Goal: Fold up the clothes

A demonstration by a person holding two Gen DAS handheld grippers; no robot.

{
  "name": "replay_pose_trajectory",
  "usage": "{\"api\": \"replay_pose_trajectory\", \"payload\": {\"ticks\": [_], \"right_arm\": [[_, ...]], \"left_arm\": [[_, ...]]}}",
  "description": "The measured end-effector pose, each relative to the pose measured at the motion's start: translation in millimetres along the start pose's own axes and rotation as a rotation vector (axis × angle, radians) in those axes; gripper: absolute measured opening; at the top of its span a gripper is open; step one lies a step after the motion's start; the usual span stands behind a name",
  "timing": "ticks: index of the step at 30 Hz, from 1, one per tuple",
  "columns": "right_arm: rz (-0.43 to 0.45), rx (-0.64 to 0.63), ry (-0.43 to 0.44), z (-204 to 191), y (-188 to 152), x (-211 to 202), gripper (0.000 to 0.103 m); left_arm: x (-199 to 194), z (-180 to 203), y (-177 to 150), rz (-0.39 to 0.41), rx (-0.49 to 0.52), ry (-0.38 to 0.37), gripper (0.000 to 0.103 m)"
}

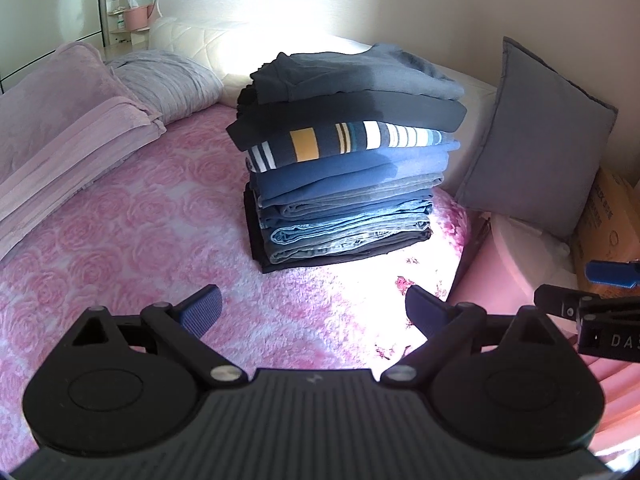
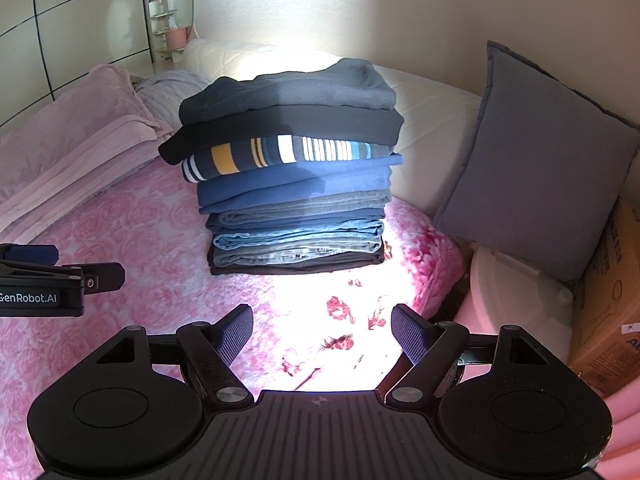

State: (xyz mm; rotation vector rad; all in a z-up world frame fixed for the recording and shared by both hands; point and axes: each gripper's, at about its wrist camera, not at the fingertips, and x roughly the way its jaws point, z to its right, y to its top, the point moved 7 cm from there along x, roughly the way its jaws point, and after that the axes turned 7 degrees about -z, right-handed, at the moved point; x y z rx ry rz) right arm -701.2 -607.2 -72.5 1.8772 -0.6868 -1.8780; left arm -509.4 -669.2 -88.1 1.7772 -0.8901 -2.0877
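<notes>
A tall stack of folded clothes (image 1: 344, 160) stands on the pink rose-patterned bedspread (image 1: 140, 240); it holds grey and dark tops, a striped shirt, blue tops and jeans. It also shows in the right wrist view (image 2: 292, 176). My left gripper (image 1: 312, 312) is open and empty, held above the bedspread in front of the stack. My right gripper (image 2: 322, 336) is open and empty, also in front of the stack. The right gripper shows at the left view's right edge (image 1: 592, 288), and the left gripper shows at the right view's left edge (image 2: 60, 276).
A folded lilac blanket (image 1: 68, 140) and a lilac pillow (image 1: 168, 80) lie at the left. A grey cushion (image 1: 540, 140) leans at the right, beside a cardboard box (image 1: 608, 216) and a pink tub (image 2: 516, 296). The bed edge is at the right.
</notes>
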Motion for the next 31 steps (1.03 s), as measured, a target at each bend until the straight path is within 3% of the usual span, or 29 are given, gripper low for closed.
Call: {"api": "replay_pose_trajectory", "payload": {"ticks": [31], "right_arm": [[0.003, -0.015, 0.003, 3.5, -1.6, -7.6, 0.079]], "left_arm": [[-6.7, 18.6, -5.2, 0.028, 0.024, -0.033, 0.097]]}}
